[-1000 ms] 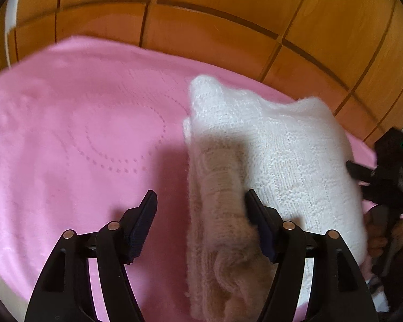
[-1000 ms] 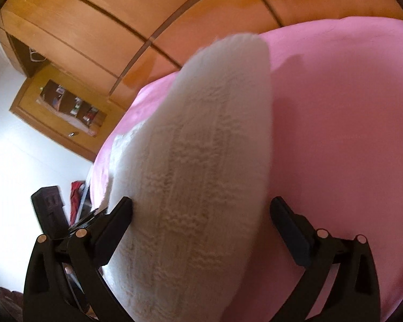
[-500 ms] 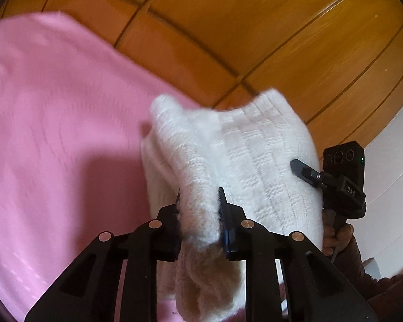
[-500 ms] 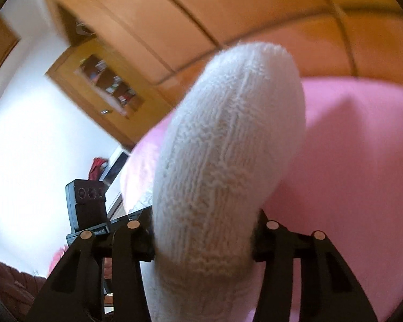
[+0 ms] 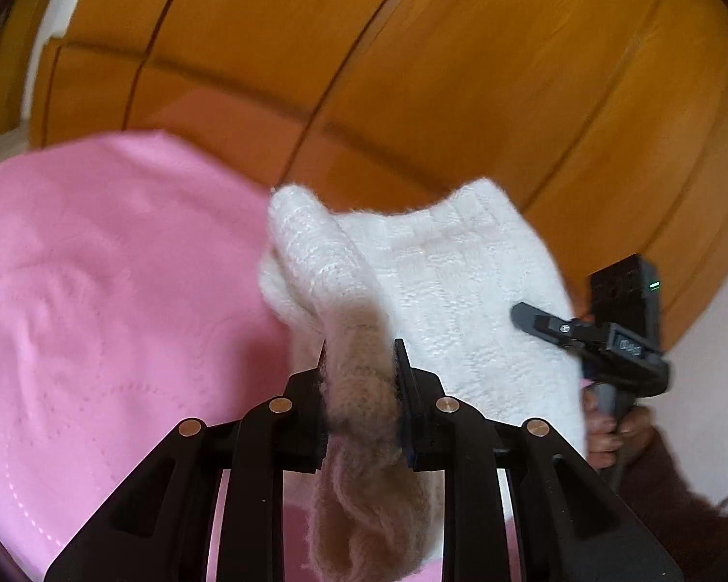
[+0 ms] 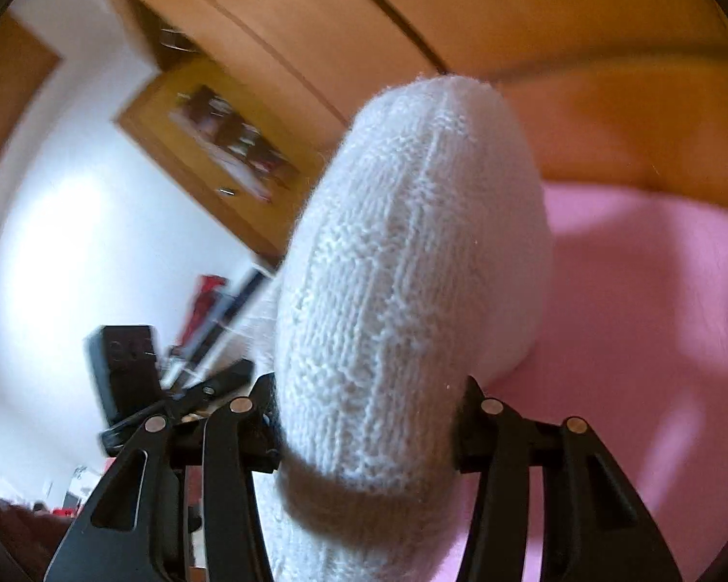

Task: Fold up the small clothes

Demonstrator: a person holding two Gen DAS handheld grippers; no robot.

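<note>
A folded white knit garment [image 5: 441,286] hangs in the air above the pink bedspread [image 5: 97,300]. My left gripper [image 5: 360,363] is shut on its thick folded edge, and fuzzy knit bulges out between and below the pads. In the right wrist view the same white knit garment [image 6: 403,262] fills the middle as a rounded bundle, with my right gripper [image 6: 369,417] shut on its lower part. The right gripper [image 5: 602,334] also shows in the left wrist view at the garment's far side, held by a hand [image 5: 611,431]. The left gripper [image 6: 170,388] appears blurred at the lower left.
Wooden wardrobe doors [image 5: 412,72] rise behind the bed. The pink bedspread [image 6: 655,315] stretches to the right below the garment. A white wall [image 6: 87,242], a wooden shelf with small items [image 6: 233,145] and something red [image 6: 208,296] lie to the left.
Both grippers closed on the white knit garment and lifted it off the pink bedspread. The views swung upward, showing more wardrobe and less bed.
</note>
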